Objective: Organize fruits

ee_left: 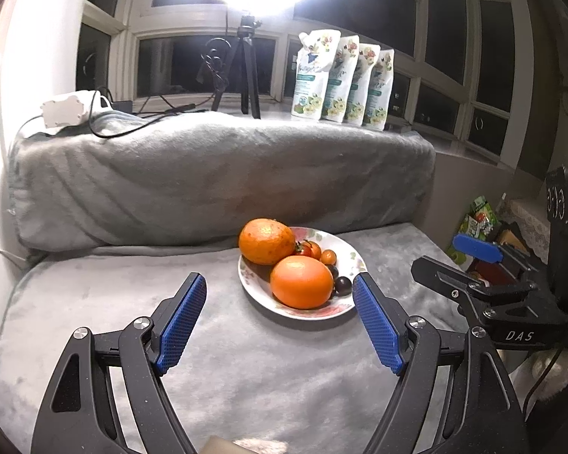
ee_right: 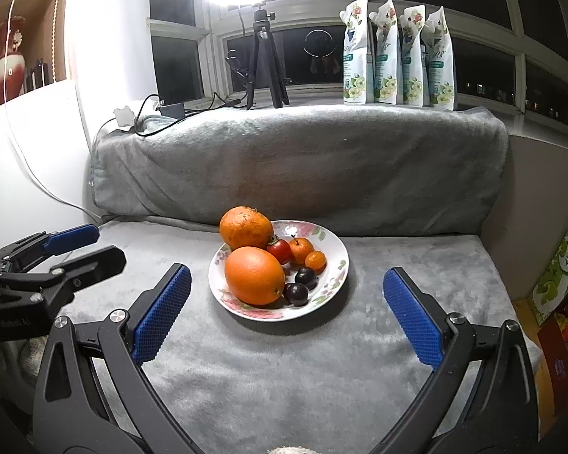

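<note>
Fruit on a floral plate, both sets of jaws wide open and empty.

Left wrist view: the plate [ee_left: 346, 251] holds two oranges [ee_left: 301, 282], cherry tomatoes [ee_left: 309, 249] and dark grapes [ee_left: 342, 285], sitting on the grey blanket [ee_left: 113, 302] near its back edge; bare blanket lies in front, and the left gripper [ee_left: 280, 325] touches nothing.
Right wrist view: the plate [ee_right: 337, 253] rests mid-blanket with room all around; the right gripper [ee_right: 286, 314] holds nothing.
</note>
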The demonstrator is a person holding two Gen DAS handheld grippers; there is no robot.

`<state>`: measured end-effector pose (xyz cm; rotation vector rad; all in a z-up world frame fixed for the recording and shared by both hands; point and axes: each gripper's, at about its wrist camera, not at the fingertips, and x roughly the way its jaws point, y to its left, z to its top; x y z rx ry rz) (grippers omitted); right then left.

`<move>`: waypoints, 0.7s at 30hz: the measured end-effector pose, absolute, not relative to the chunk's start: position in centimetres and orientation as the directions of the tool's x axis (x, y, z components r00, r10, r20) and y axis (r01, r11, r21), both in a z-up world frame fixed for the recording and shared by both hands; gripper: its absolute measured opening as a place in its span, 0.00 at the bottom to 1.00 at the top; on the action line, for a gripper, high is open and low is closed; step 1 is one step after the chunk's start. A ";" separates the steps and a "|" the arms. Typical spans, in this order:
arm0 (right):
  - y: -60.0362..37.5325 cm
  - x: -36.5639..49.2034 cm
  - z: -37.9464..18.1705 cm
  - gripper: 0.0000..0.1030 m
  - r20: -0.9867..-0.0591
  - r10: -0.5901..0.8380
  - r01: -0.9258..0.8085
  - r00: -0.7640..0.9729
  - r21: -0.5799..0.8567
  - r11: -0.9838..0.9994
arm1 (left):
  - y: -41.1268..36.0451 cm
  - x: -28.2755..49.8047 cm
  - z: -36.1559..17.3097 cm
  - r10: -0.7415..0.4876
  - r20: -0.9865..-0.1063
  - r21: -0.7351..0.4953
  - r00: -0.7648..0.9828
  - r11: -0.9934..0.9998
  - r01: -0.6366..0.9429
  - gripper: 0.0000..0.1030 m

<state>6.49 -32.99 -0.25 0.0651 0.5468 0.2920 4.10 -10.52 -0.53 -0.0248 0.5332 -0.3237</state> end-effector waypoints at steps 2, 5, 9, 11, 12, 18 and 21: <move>-33.1 6.4 -0.2 1.00 -0.501 0.288 -0.252 0.816 0.141 0.958 | -10.4 3.9 -0.3 -0.300 -0.488 -0.107 0.820 0.953 0.284 0.80; -33.2 6.5 -0.2 1.00 -0.501 0.288 -0.251 0.816 0.142 0.958 | -10.4 3.9 -0.1 -0.290 -0.486 -0.100 0.824 0.956 0.277 0.80; -33.1 6.5 -0.2 1.00 -0.505 0.287 -0.251 0.814 0.139 0.958 | -10.3 3.8 -0.2 -0.288 -0.487 -0.103 0.824 0.956 0.273 0.80; -33.0 6.6 -0.3 1.00 -0.509 0.287 -0.252 0.811 0.138 0.958 | -10.3 3.8 -0.2 -0.289 -0.486 -0.102 0.825 0.956 0.275 0.80; -33.0 6.6 -0.4 1.00 -0.510 0.288 -0.253 0.810 0.138 0.957 | -10.2 3.8 -0.2 -0.290 -0.487 -0.101 0.824 0.956 0.276 0.80; -33.0 6.7 -0.5 1.00 -0.513 0.288 -0.254 0.809 0.138 0.957 | -10.3 3.8 -0.2 -0.289 -0.489 -0.100 0.823 0.956 0.277 0.80; -33.0 6.8 -0.7 1.00 -0.518 0.287 -0.250 0.805 0.143 0.958 | -10.3 3.7 -0.3 -0.290 -0.490 -0.100 0.822 0.956 0.277 0.80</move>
